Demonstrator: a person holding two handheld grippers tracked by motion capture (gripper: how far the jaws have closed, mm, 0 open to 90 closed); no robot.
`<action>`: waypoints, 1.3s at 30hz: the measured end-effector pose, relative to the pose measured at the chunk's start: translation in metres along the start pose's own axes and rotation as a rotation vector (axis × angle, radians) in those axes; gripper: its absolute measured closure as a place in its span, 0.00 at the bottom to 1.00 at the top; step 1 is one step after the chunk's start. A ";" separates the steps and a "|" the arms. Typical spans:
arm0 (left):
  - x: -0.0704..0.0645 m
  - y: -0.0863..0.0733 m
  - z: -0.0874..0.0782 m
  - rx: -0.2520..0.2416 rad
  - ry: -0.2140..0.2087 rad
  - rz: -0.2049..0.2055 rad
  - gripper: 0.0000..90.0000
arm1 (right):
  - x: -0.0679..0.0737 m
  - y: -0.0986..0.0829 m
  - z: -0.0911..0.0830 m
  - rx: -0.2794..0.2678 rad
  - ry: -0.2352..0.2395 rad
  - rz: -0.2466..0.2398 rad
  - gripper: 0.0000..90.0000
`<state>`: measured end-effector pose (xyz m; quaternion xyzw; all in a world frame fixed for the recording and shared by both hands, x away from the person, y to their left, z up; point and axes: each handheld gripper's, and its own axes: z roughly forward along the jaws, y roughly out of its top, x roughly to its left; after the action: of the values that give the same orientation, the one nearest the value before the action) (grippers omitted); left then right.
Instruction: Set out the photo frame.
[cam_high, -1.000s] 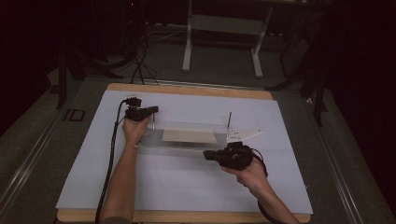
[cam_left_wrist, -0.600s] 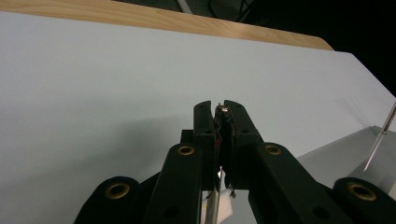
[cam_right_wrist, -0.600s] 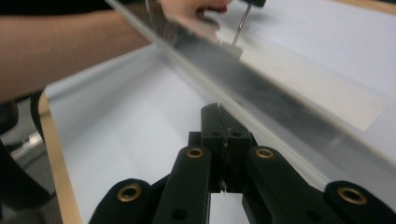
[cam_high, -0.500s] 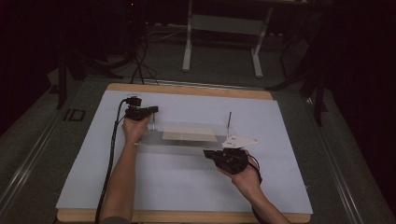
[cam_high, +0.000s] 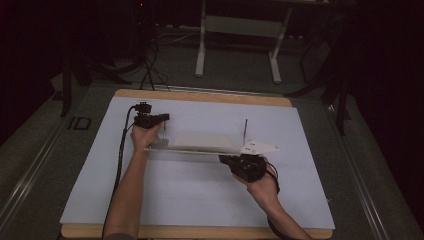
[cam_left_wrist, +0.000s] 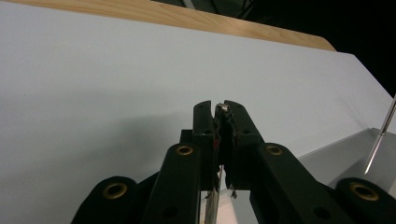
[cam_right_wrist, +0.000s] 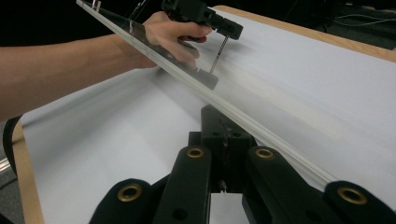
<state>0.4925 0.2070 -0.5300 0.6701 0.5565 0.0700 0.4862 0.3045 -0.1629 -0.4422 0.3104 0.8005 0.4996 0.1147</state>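
That big clear rigid acrylic sheet (cam_high: 192, 142) with thin metal posts is held just above the white-covered table (cam_high: 200, 195) (looks stiff, slippery, scratch-prone), so edge grips make sense. Left gripper (cam_high: 159, 118) pinches a post; right gripper (cam_high: 227, 159) is clamped tight on the near edge.

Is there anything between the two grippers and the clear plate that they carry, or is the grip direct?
Nothing visible stands between. The left gripper has its jaws shut on a thin rod at the left end of the clear plate, and the right gripper clamps the plate's near edge directly.
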 end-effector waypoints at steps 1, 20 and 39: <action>0.000 0.000 0.000 0.001 -0.004 -0.004 0.93 | 0.000 0.000 0.000 -0.002 -0.001 0.002 1.00; 0.006 -0.021 -0.028 -0.003 -0.045 0.071 0.77 | -0.004 0.007 0.000 -0.014 0.002 0.014 1.00; 0.005 -0.044 -0.070 -0.055 -0.035 0.148 0.70 | -0.006 0.010 0.000 -0.009 0.004 0.015 1.00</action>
<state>0.4198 0.2469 -0.5282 0.6971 0.4945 0.1092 0.5076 0.3131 -0.1631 -0.4346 0.3149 0.7962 0.5047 0.1107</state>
